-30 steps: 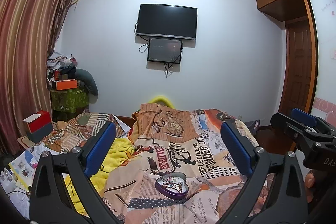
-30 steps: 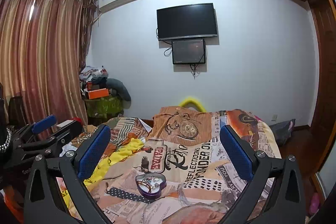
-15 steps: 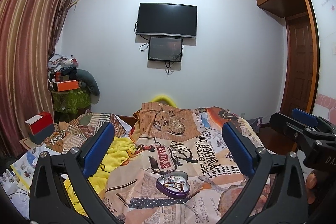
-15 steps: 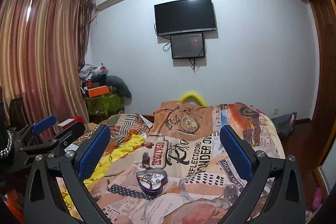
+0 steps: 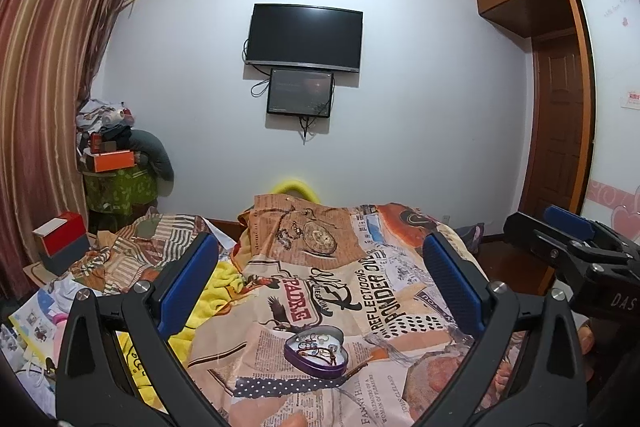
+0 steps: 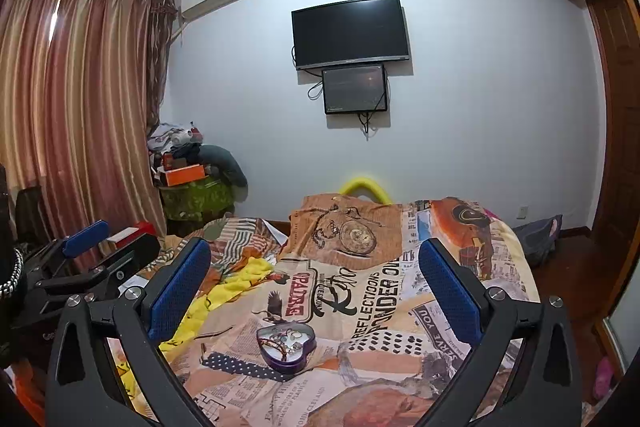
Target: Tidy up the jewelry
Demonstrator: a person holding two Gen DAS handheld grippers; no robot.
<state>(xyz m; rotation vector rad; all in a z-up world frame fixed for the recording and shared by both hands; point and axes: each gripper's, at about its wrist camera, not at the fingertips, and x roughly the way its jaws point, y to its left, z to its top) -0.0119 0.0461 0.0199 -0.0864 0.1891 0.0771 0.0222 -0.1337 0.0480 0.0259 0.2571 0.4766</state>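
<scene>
You are holding both hand-held grippers released above the near end of the bed [image 5: 400,291], gripping nothing. Your left gripper [image 5: 320,279] is spreading its blue pads [image 5: 188,283] wide, and the heart tin [image 5: 316,349] is lying on the quilt between them, low and near. Your right gripper [image 6: 314,279] is standing just as wide, framing the same tin [image 6: 286,347] from further right. Jewelry [image 6: 284,341] is lying tangled inside the tin. A TV [image 5: 304,37] is hanging on the far wall.

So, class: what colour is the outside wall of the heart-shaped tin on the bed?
Purple. The tin shows it best in the left wrist view.
</scene>
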